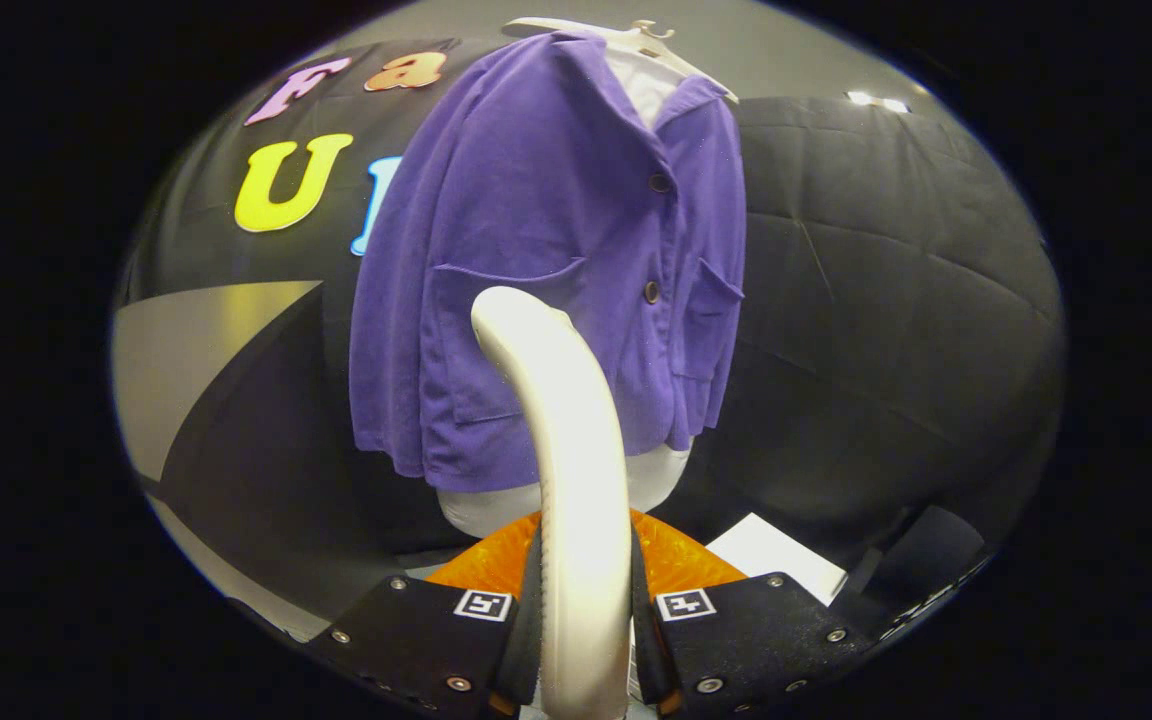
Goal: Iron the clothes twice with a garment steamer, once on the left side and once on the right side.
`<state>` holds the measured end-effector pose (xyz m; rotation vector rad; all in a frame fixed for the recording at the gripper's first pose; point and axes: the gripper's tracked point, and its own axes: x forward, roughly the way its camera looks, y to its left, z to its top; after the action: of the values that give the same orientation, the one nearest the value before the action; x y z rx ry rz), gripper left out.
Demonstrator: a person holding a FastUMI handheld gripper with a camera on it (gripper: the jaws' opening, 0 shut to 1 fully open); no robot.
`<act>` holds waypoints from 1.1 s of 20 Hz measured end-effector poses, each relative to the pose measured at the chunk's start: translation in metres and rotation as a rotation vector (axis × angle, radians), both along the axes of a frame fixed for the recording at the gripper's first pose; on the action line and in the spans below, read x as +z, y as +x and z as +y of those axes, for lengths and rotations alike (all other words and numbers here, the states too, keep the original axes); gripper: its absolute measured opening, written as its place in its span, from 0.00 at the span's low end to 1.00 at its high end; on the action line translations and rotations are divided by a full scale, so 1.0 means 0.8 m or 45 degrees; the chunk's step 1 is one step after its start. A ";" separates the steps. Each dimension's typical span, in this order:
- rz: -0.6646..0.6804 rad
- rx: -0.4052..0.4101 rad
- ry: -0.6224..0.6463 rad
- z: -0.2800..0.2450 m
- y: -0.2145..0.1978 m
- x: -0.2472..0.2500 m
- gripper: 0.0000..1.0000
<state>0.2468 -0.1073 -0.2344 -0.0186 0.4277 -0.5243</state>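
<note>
With the gripper (586, 640) at bottom centre clamped on the white garment steamer (566, 450), whose head rises mid-frame before the purple jacket (536, 250) on its hanger (626, 35), a pass seems underway, calling next for a steady stroke along one side.

We observe a purple jacket (546, 270) with dark buttons over a white inner garment (644, 85). The garment steamer (576, 480) handle is cream-white above an orange translucent body. The gripper (586, 630) fingers, clamped on that handle, are black with black-and-white square markers.
</note>
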 end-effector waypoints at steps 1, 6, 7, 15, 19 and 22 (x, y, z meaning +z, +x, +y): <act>0.009 -0.010 0.008 -0.007 -0.004 -0.003 0.38; -0.013 0.009 0.002 -0.037 -0.033 0.023 0.38; -0.021 0.017 -0.024 -0.045 -0.039 0.036 0.38; -0.261 0.052 -0.078 -0.100 -0.051 0.175 0.38; -0.381 0.102 -0.110 -0.111 -0.034 0.230 0.38; -0.447 0.126 -0.083 -0.125 -0.025 0.253 0.38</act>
<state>0.2269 -0.2075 -0.0322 -0.0098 0.0662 -0.4329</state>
